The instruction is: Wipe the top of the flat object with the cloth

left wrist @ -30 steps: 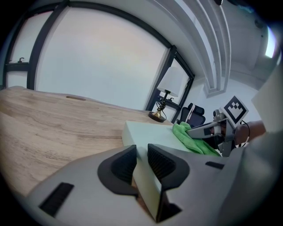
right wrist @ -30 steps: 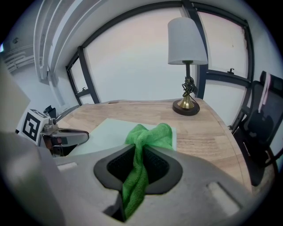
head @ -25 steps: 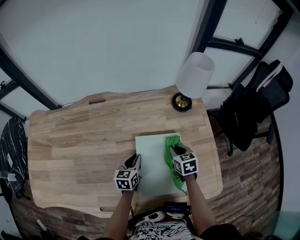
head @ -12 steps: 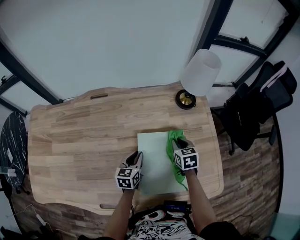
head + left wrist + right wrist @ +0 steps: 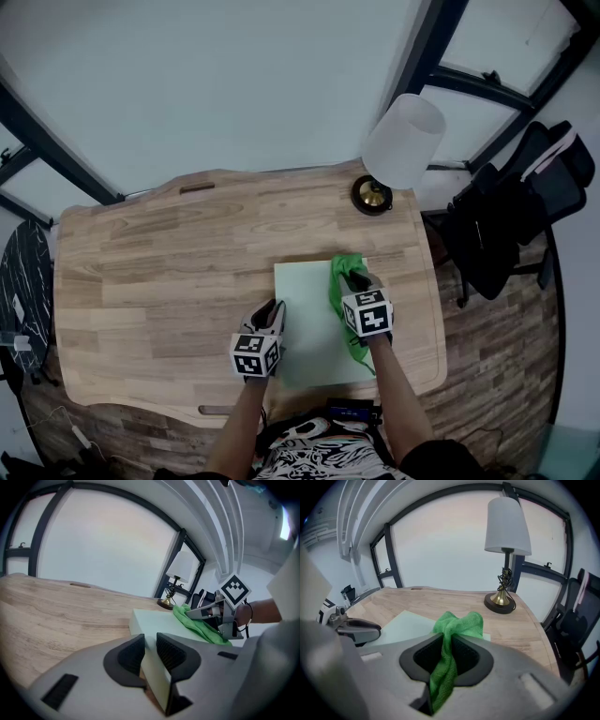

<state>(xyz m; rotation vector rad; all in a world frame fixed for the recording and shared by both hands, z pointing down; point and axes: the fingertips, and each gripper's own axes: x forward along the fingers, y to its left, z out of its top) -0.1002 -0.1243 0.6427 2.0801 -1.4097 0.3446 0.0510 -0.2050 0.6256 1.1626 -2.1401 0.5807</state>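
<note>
Right tool (image 5: 448, 654) seemingly crept forward, angled down, clamping cloth (image 5: 458, 622).

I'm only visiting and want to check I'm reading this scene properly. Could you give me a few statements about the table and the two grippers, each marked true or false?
1. The right gripper is shut on a green cloth. True.
2. The left gripper is empty and hangs clear of everything. False: it is shut on the near left edge of the pale green board.
3. The table lamp stands on the board. False: it stands on the wooden table, beyond the board near the far right corner.
4. The cloth lies over the right part of the board. True.
</note>
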